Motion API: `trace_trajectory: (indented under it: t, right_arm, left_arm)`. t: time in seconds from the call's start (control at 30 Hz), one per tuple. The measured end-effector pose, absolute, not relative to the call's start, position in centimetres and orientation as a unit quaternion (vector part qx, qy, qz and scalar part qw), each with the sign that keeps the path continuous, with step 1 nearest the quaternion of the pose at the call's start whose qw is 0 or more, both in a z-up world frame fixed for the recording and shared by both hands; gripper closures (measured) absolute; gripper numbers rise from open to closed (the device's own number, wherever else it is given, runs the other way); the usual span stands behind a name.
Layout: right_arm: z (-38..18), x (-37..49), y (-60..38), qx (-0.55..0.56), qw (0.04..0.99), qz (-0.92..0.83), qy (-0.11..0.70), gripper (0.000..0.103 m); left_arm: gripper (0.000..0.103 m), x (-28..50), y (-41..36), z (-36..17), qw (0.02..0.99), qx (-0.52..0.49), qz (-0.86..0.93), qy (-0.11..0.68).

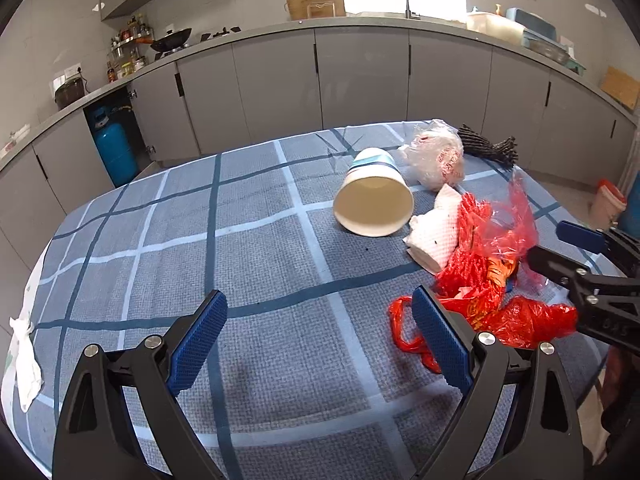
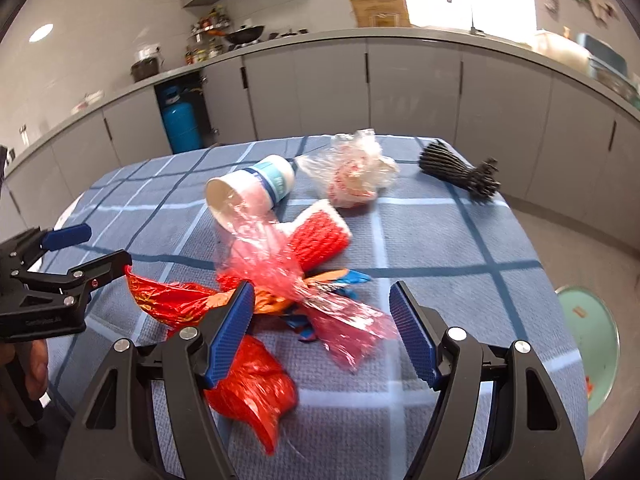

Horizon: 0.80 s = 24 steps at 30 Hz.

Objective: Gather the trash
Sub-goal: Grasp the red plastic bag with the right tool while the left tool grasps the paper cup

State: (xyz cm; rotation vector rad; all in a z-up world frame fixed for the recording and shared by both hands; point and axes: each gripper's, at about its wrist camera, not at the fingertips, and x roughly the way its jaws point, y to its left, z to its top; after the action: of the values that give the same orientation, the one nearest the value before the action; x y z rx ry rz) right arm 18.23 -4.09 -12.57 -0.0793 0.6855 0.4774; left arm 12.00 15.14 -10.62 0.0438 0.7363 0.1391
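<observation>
Trash lies on a table under a blue checked cloth [image 1: 260, 240]. A paper cup [image 1: 374, 196] [image 2: 248, 192] lies on its side beside a white paper towel [image 1: 436, 232] and a crumpled clear bag [image 1: 438, 156] [image 2: 356, 172]. Red plastic bags [image 1: 520, 320] [image 2: 248, 388], a pink clear wrap [image 2: 344, 320] and coloured wrappers are heaped near the front. My right gripper [image 2: 322, 320] [image 1: 548, 242] stands open with the pink wrap between its fingers, its left finger against the red bag. My left gripper [image 1: 320, 336] [image 2: 104, 246] is open over bare cloth, left of the heap.
A black bristly bundle [image 1: 488, 146] [image 2: 460, 172] lies at the table's far right corner. A green bin [image 2: 588, 340] stands on the floor to the right, and a pale bucket [image 1: 608, 200] stands further back. A white cloth [image 1: 24, 360] hangs at the left table edge. Kitchen cabinets run behind.
</observation>
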Motion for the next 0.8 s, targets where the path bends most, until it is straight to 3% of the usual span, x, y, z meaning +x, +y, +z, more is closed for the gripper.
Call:
trace_trajectory:
  t: [0.03,0.17,0.37,0.8]
  right_arm:
    - [-12.8,18.5,-3.9,-0.041,0.912,0.232,0.336,0.035]
    - [-13.6,19.2,-3.8,-0.048,0.904,0.233,0.356,0.064]
    - [-13.3,18.9,-4.6,-0.029,0.905,0.243,0.349,0.084]
    - [-10.5,18.5,-6.0,-0.011,0.930,0.217,0.296,0.087]
  left_arm:
    - [0.011,12.1,15.0,-10.7,0.930,0.022,0.067,0.361]
    - [0.011,12.1,14.9,-10.9,0.929,0.023,0.067,0.364]
    - [0.011,12.5,14.8,-10.9,0.928,0.021,0.064,0.366]
    - [0.011,15.8,15.7,-9.7,0.934,0.050,0.106,0.338]
